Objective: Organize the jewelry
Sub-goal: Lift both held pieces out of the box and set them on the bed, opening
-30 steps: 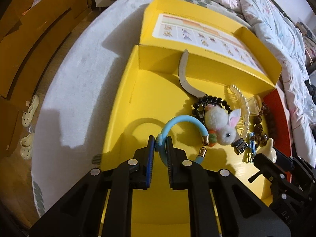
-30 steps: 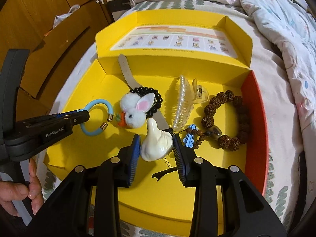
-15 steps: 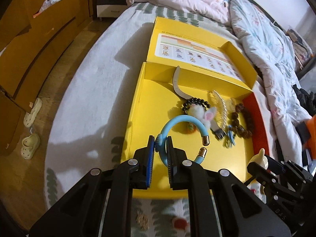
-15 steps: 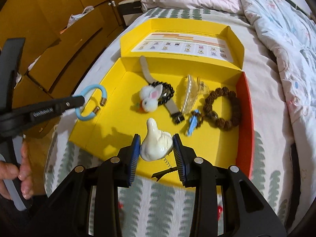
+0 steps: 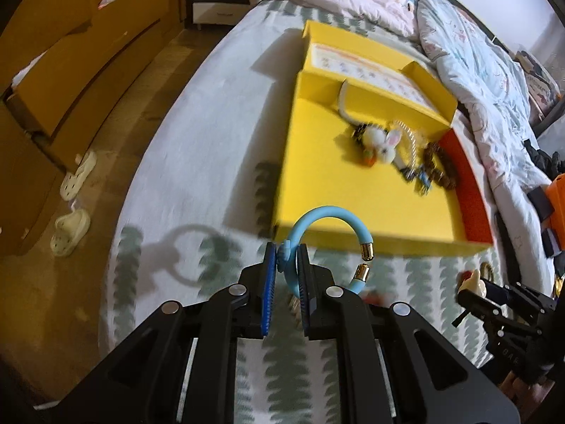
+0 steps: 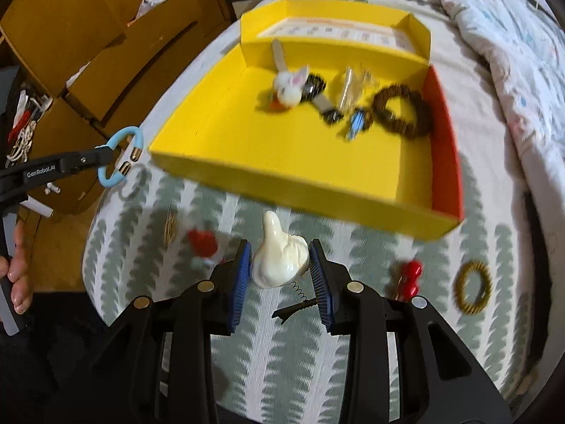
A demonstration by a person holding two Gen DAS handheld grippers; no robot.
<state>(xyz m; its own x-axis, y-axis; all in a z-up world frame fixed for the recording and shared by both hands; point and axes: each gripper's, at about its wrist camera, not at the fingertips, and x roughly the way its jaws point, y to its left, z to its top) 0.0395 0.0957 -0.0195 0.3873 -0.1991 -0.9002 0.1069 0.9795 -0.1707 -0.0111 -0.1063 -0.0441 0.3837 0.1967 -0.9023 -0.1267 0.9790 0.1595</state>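
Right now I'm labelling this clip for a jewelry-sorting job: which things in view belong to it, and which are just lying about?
Belongs to the job:
- blue bangle, in the left gripper
- white duck clip, in the right gripper
- yellow box
- brown bead bracelet
- bunny charm

Lying about:
- slippers
- quilt
- nightstand

Glossy cream clip (image 6: 279, 259), matt cardboard box (image 6: 303, 162)

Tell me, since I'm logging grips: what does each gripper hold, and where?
Left gripper pinches the blue bracelet at its knotted part. Right gripper squeezes the white clip across its body.
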